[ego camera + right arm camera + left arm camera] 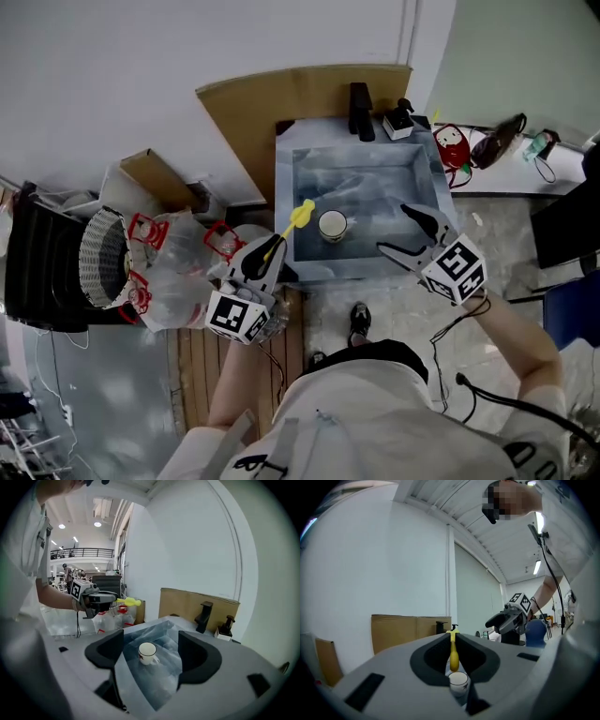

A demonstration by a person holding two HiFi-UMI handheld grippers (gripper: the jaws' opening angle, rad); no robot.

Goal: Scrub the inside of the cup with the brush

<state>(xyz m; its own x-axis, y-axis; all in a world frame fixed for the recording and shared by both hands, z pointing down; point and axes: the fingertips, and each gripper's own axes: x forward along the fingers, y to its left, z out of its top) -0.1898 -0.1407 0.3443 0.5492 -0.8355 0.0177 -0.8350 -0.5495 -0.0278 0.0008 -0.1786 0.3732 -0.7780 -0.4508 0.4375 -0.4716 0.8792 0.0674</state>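
The grey-blue sink (pixel 417 169) holds the cup (pixel 332 225) upright on its floor, near the left wall. The right gripper (pixel 394 228) hovers over the sink's right side, its jaws wide apart and empty. The left gripper (pixel 269 251) is clamped on the yellow brush (pixel 298 217), whose head points over the sink's edge toward the cup. The cup is white, with a handle and a small dark mark on its side

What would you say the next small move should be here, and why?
Probably lower the right gripper onto the cup and close on it, to steady it. Its fingers stand apart and hold nothing, the cup stands loose in the sink, and the left gripper clamps the brush, which is not yet in the cup.
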